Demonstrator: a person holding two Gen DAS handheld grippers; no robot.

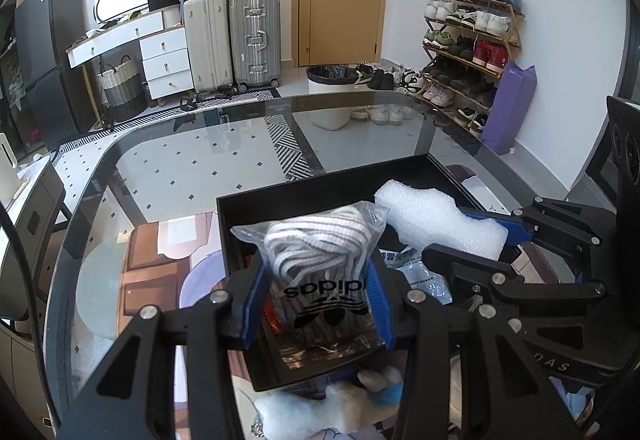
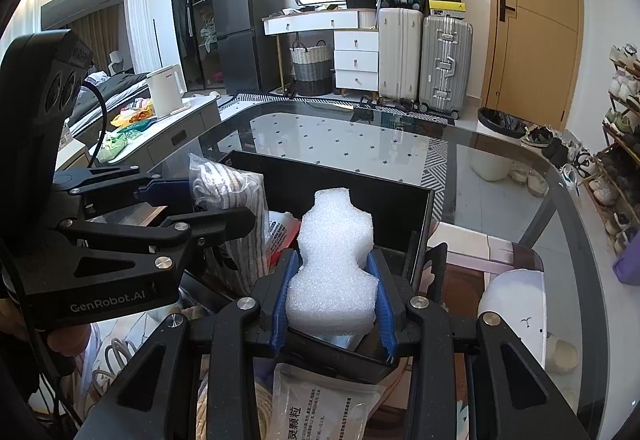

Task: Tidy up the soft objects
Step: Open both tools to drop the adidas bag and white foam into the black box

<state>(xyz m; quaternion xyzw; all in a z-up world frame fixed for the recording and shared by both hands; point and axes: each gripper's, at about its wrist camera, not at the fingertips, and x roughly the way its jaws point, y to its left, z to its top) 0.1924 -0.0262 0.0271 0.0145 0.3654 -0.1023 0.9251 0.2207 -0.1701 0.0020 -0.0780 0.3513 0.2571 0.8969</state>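
My left gripper (image 1: 316,304) is shut on a clear Adidas bag of striped cloth (image 1: 320,252) and holds it over the near left part of a black open box (image 1: 320,184) on the glass table. My right gripper (image 2: 334,304) is shut on a white foam piece (image 2: 332,264), held upright over the box (image 2: 332,168). The foam (image 1: 436,216) and right gripper (image 1: 516,240) show at the right of the left wrist view. The left gripper (image 2: 192,204) and bag (image 2: 236,208) show at the left of the right wrist view.
A white printed sachet (image 2: 320,408) lies below my right gripper, a red-and-white packet (image 2: 282,236) in the box, a white plush toy (image 1: 332,404) in front of the box. The glass table (image 1: 192,160) stretches ahead. A white kettle (image 2: 166,90) stands on a counter left.
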